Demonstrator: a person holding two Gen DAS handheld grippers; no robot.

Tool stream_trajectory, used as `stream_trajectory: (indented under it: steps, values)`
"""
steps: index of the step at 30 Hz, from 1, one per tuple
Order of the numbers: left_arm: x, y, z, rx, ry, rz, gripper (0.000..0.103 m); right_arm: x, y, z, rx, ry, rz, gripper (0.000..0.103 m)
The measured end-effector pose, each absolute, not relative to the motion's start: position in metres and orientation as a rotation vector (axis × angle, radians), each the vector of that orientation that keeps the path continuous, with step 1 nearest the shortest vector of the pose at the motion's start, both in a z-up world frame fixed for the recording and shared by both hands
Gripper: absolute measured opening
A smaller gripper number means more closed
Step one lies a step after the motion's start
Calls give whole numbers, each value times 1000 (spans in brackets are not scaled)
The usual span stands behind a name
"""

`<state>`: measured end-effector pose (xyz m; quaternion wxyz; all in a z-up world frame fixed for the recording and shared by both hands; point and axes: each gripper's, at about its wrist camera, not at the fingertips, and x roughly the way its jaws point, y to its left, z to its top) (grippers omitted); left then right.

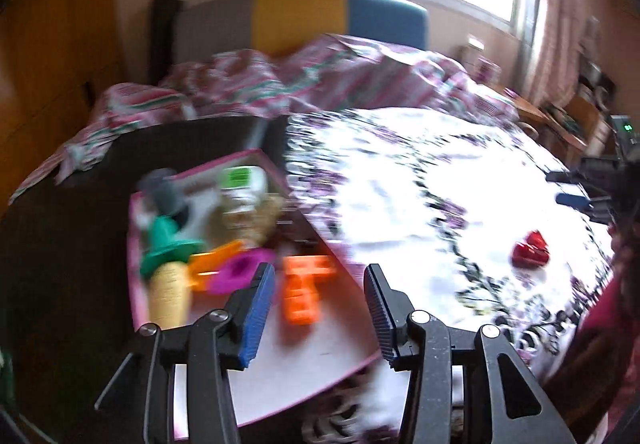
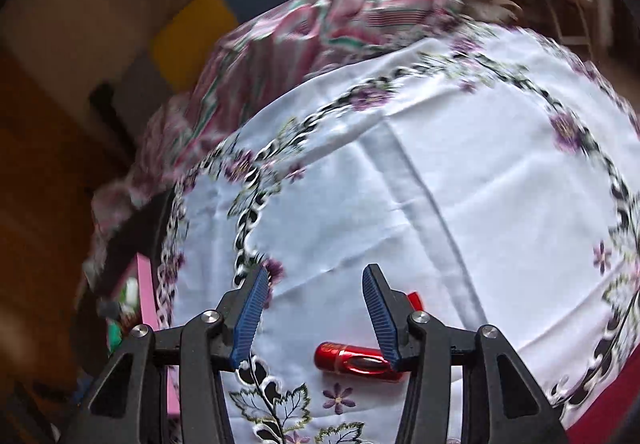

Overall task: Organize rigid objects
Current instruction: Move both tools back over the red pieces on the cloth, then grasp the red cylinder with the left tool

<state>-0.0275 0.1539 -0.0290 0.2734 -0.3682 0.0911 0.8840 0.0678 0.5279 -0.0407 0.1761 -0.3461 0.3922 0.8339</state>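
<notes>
My left gripper (image 1: 319,267) stands open and empty over a pink tray (image 1: 136,244). The tray holds an orange T-shaped piece (image 1: 304,292), a magenta piece (image 1: 240,270), an orange clip (image 1: 212,260), a green-capped yellow bottle (image 1: 168,276) and a white jar (image 1: 244,184). A shiny red cylinder (image 2: 352,362) lies on the white flowered cloth (image 2: 460,184), low between my right gripper's (image 2: 316,269) open fingers and close to the right one, untouched by the pads. From the left wrist view the red cylinder (image 1: 530,250) sits far right on the cloth.
The tray rests on a dark surface (image 1: 72,244) left of the cloth. A rumpled pink striped blanket (image 1: 280,80) and a grey, yellow and blue headboard (image 1: 300,18) lie behind. Wooden furniture with clutter (image 1: 572,124) stands at the right under a window.
</notes>
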Motion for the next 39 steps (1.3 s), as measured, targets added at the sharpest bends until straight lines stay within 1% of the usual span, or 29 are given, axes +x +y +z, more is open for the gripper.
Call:
stream_trajectory:
  steps: [4,7,9,10,11,12,20,28,32,33,34,35,36,37,38,39]
  values:
    - [-22,204,-41,-1001,313,2221,50,87,538,-36,-798,1226,2372,50]
    - [-16,242,-54,-1013,371,2110,51,90,541,-37,-760,1277,2370,50]
    - [-12,266,-61,-1042,379,2040,55,93,542,-39,-740,1302,2373,50]
    - [-11,276,-63,-1052,367,2010,59,95,543,-40,-736,1310,2373,50]
    - [-9,287,-65,-1058,356,1983,71,95,543,-40,-733,1314,2374,50]
    - [-8,297,-67,-1060,348,1969,80,95,543,-40,-729,1318,2377,50]
    - [5,373,-82,-1105,347,1836,81,100,543,-39,-671,1340,2399,50]
    - [13,414,-102,-1179,366,1787,87,104,546,-38,-627,1359,2408,50]
    - [9,428,-112,-1234,368,1799,88,103,545,-38,-631,1359,2408,54]
    - [8,428,-112,-1225,364,1808,87,103,545,-38,-631,1358,2405,54]
    - [8,429,-112,-1217,364,1814,83,103,545,-38,-629,1358,2401,54]
    - [8,429,-111,-1213,361,1810,73,103,545,-38,-630,1359,2398,54]
    - [9,426,-110,-1200,368,1812,69,103,545,-39,-635,1357,2393,54]
    - [9,422,-109,-1189,374,1817,58,103,546,-39,-643,1355,2387,54]
    - [10,418,-109,-1184,401,1820,31,102,546,-40,-654,1354,2380,54]
    - [9,413,-109,-1176,413,1824,25,101,546,-41,-670,1354,2372,54]
